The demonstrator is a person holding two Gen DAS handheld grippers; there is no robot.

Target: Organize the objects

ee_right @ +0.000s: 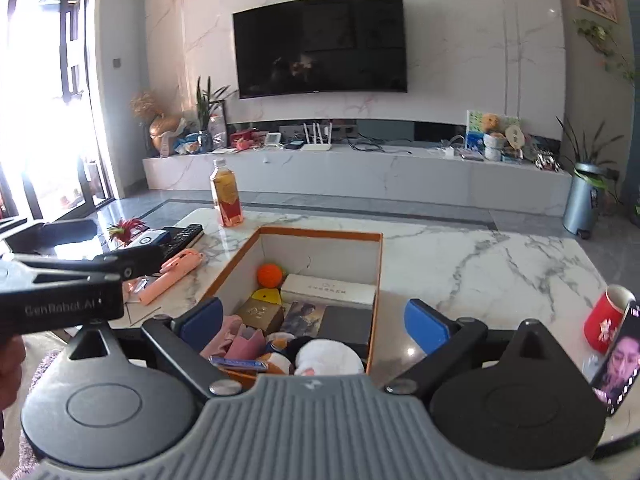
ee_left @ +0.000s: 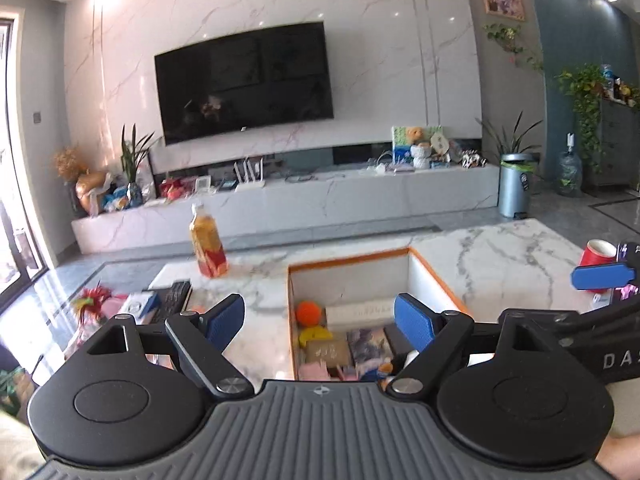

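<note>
Two handheld grippers hover over a white marble worktop (ee_right: 460, 256) in a living room. The left gripper (ee_left: 320, 320) and the right gripper (ee_right: 316, 322) both have their blue-padded jaws spread wide, gripping nothing.

Between them, near the worktop's front edge, sits an orange-rimmed white box (ee_right: 320, 246) already holding a jumble of items — an orange ball (ee_right: 270, 274) at the back left, a long white case (ee_right: 328, 290) beside it, a yellow piece (ee_right: 266, 296), a brown square box (ee_right: 258, 314), a photo card (ee_right: 304, 316), a dark flat item (ee_right: 346, 324), pink cloth (ee_right: 236, 334) and a white plush toy (ee_right: 330, 354) at the near end.

Outside the box, a bottle of orange drink (ee_right: 226, 196) stands upright toward the worktop's far left edge. A black remote control (ee_right: 182, 236) and a small blue-and-white box (ee_right: 150, 237) lie at the left edge, with a pink object (ee_right: 170, 276) just in front of them and a red feathery item (ee_right: 126, 228) beyond.

Toward the right edge a red mug (ee_right: 606, 318) stands upright — a phone (ee_right: 618, 360) with a face on its screen leans close by.

Behind the worktop, a wall-mounted television (ee_right: 320, 44) hangs above a long marble TV bench (ee_right: 360, 172).
</note>
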